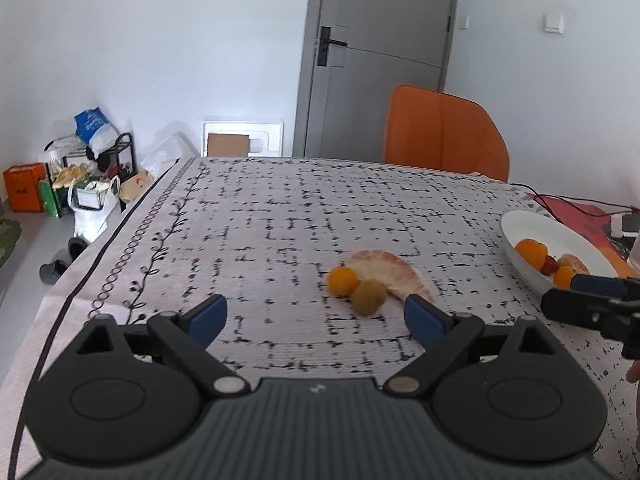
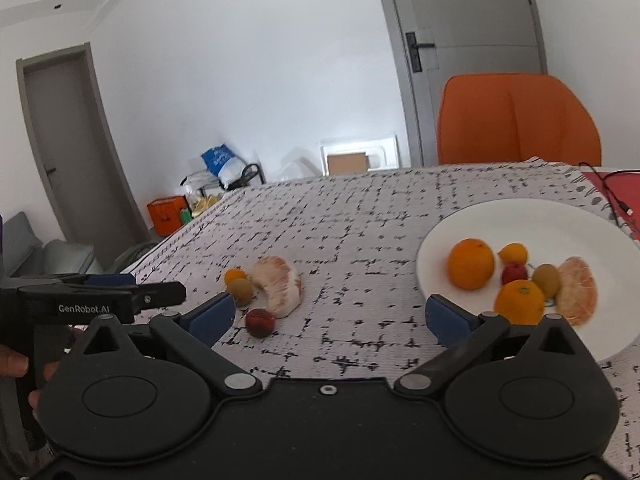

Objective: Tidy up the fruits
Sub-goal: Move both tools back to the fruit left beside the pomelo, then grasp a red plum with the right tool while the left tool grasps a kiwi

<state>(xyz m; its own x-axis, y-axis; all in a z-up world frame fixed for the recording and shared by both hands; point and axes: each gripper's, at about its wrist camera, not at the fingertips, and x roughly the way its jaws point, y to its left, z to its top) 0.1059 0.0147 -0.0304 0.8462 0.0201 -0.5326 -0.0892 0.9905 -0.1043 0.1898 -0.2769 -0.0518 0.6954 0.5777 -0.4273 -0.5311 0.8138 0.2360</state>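
Observation:
On the patterned tablecloth lie a pomelo segment [image 2: 280, 286], a small orange [image 2: 235, 276], a kiwi [image 2: 240, 292] and a small red fruit [image 2: 260, 322]. In the left wrist view the pomelo segment [image 1: 390, 274], orange [image 1: 343, 281] and kiwi [image 1: 369, 296] lie just ahead of my open, empty left gripper [image 1: 316, 318]. A white plate [image 2: 460, 224] holds two oranges [image 2: 471, 264], a small orange, a red fruit, a kiwi and a pomelo segment [image 2: 576, 290]. My right gripper [image 2: 330, 316] is open and empty between the loose fruit and the plate.
An orange chair [image 2: 518, 120] stands at the table's far side. Black cables and a red mat [image 2: 616, 188] lie beyond the plate. The left table edge [image 1: 120, 232] drops to a floor with bags and boxes. The plate [image 1: 532, 228] sits at the right.

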